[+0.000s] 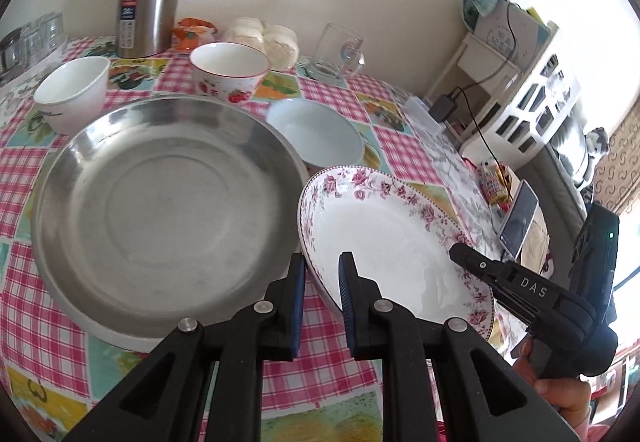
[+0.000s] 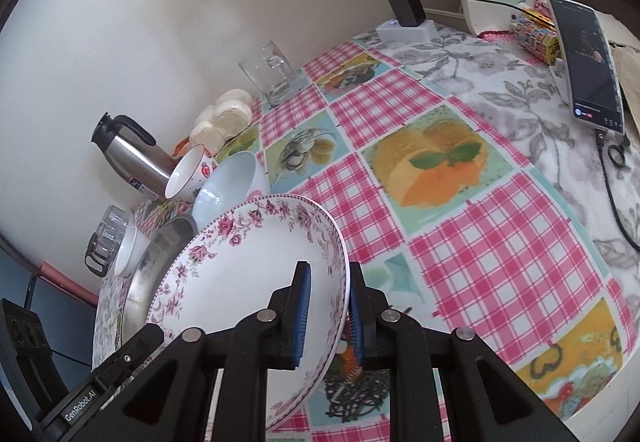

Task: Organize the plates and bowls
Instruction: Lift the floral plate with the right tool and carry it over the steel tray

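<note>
Pinching the floral plate [image 2: 256,262] from both sides: the right hand-held gripper [image 2: 328,318] is clamped on its rim, and the left hand-held gripper [image 1: 320,302] straddles the opposite edge, fingers either side. The plate sits tilted, just right of the steel dish [image 1: 168,209] on the checkered surface [image 2: 460,234]. Three bowls sit behind: white [image 1: 74,91], strawberry [image 1: 229,66], pale blue [image 1: 316,131].

- Left gripper [image 1: 322,296]: jaws part-closed, one finger on each side of a rim, gap visible at the inner finger.
- Right gripper [image 2: 329,316]: fingers pinched on a rim, tilted, seen at the scene's right.
</note>
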`<state>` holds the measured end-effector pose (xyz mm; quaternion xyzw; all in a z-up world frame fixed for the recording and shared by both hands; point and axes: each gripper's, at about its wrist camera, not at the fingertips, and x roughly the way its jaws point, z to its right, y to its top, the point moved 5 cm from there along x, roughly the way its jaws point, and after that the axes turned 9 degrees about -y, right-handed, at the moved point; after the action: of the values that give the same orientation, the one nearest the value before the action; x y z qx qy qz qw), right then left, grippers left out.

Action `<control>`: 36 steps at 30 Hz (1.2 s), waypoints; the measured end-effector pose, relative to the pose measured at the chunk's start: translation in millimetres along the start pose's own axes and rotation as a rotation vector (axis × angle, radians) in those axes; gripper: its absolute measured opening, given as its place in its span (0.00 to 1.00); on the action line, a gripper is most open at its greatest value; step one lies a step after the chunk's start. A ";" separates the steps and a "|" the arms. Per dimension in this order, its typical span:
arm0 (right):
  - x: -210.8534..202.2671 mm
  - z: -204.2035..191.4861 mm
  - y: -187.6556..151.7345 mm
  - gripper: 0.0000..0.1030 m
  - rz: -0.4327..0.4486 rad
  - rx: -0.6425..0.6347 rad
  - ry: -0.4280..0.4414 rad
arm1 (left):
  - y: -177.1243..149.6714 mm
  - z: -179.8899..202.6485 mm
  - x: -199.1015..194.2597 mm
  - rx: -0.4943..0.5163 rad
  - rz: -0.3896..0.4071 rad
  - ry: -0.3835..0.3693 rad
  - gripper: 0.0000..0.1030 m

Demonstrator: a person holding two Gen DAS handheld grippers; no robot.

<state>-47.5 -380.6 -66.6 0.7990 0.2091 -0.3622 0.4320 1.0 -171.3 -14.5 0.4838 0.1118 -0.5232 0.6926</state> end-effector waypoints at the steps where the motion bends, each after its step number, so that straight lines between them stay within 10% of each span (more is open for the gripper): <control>1: 0.1 -4.2 -0.8 0.19 0.002 -0.007 0.001 | 1.3 -2.8 -2.6 -0.004 0.004 -0.001 0.16; 36: 12.5 -119.8 -28.5 0.19 0.031 -0.154 0.060 | 25.5 -97.8 -69.5 -0.165 0.133 0.055 0.16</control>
<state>-10.2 -264.1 -47.8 0.7771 0.2367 -0.3144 0.4912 26.8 -51.9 -4.0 0.4458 0.1411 -0.4516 0.7599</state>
